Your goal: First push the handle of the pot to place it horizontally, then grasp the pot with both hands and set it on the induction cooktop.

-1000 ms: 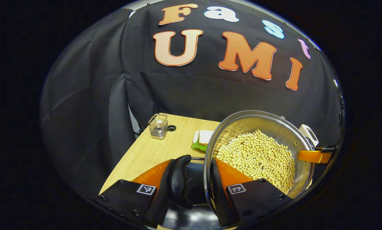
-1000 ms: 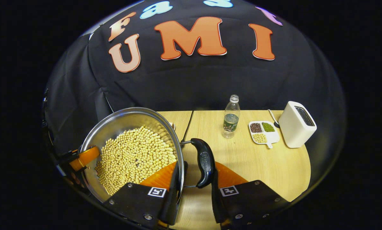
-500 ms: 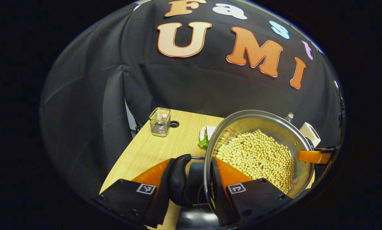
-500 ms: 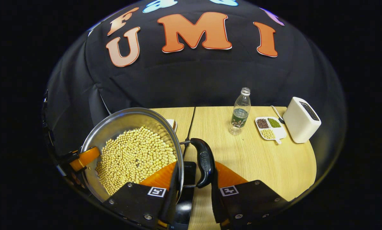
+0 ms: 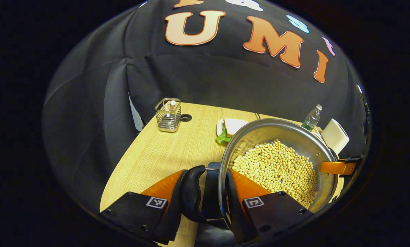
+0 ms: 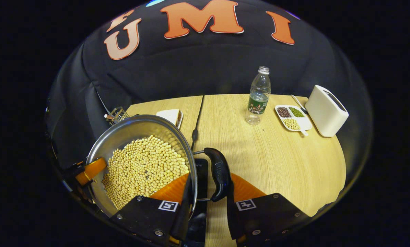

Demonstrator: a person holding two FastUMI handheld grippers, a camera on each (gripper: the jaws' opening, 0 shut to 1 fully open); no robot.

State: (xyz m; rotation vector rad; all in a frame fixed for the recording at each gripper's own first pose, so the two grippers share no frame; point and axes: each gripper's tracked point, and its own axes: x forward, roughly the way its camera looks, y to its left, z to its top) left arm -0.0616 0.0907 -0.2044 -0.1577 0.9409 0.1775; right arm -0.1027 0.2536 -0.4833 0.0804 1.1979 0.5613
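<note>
The round stainless-steel pot (image 5: 277, 154) filled with pale yellow soybeans (image 5: 277, 168) is held up above the light wooden table (image 5: 163, 151), carried between the two grippers. Compared with a second ago, more of the tabletop shows in both views and the far objects sit higher in them: the square wire mesh holder (image 5: 168, 115) and the sandwich on a white plate (image 5: 230, 127) have slid up in the left gripper view, and the clear plastic water bottle (image 6: 258, 96), the white divided dish of beans (image 6: 291, 117) and the white toaster (image 6: 326, 110) have done likewise in the right gripper view. The black glass induction cooktop (image 6: 200, 171) now appears under the pot's right side, with its black power cord (image 6: 196, 120) running to the far edge. The left gripper (image 5: 208, 199) is clenched over the pot's rim and its black curved left handle (image 5: 191, 192), one finger inside the pot against the beans, the other outside the handle. The right gripper (image 6: 208, 202) grasps the black curved right handle (image 6: 218, 173) and rim in the same way. The pot itself is shiny, its wall reflecting the beans, which lie heaped toward the near side.
</note>
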